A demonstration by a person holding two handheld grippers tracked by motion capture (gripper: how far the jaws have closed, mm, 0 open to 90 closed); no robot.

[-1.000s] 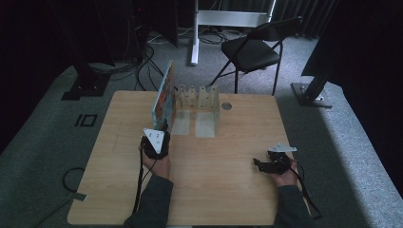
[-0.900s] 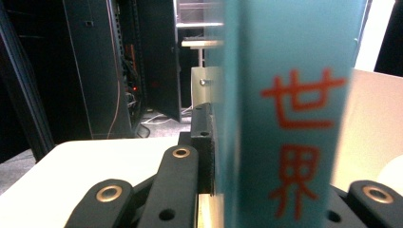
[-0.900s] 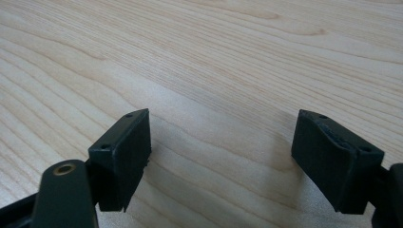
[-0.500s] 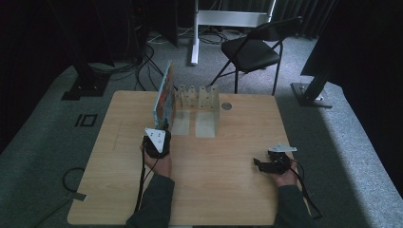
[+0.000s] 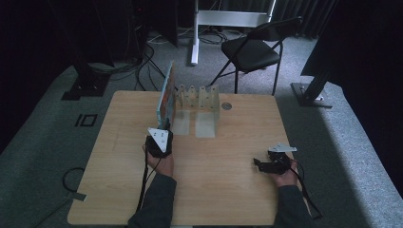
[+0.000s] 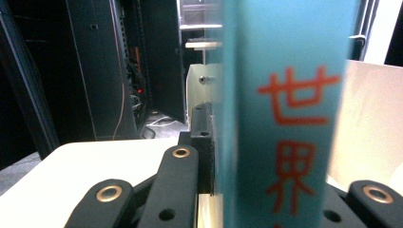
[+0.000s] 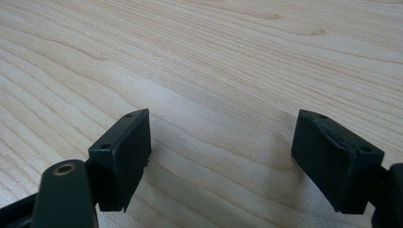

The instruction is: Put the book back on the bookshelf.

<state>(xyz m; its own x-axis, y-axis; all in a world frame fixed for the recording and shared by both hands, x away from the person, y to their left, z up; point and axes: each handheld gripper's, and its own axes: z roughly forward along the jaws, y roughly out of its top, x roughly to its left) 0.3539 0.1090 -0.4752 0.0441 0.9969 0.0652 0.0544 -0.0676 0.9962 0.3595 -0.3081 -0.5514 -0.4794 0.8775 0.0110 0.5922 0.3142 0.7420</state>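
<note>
My left gripper (image 5: pixel 164 129) has its fingers (image 6: pixel 202 137) clenched on the near edge of a thin teal book (image 6: pixel 280 109), which stands upright on its edge. In the left gripper view the spine with red characters is just in front of the camera, and the black pad presses against its side. In the high view the book (image 5: pixel 166 92) stands at the left end of a pale slotted rack (image 5: pixel 202 97), touching or just beside its first divider; I cannot tell if it already sits inside a slot. The rack stands at the far middle of the wooden surface (image 5: pixel 228 190).

My right gripper (image 5: pixel 259 164) rests low over the surface near the right front, well apart from the book and the rack. Its fingers (image 7: pixel 126 147) are released, wide apart, with bare wood between them.

I judge that the step in hand is placing the book into the rack. For the next move I must keep the book vertical, bring its lower edge between two dividers, and release only when it stands alone. If it tilts, it may fall off the left side.
</note>
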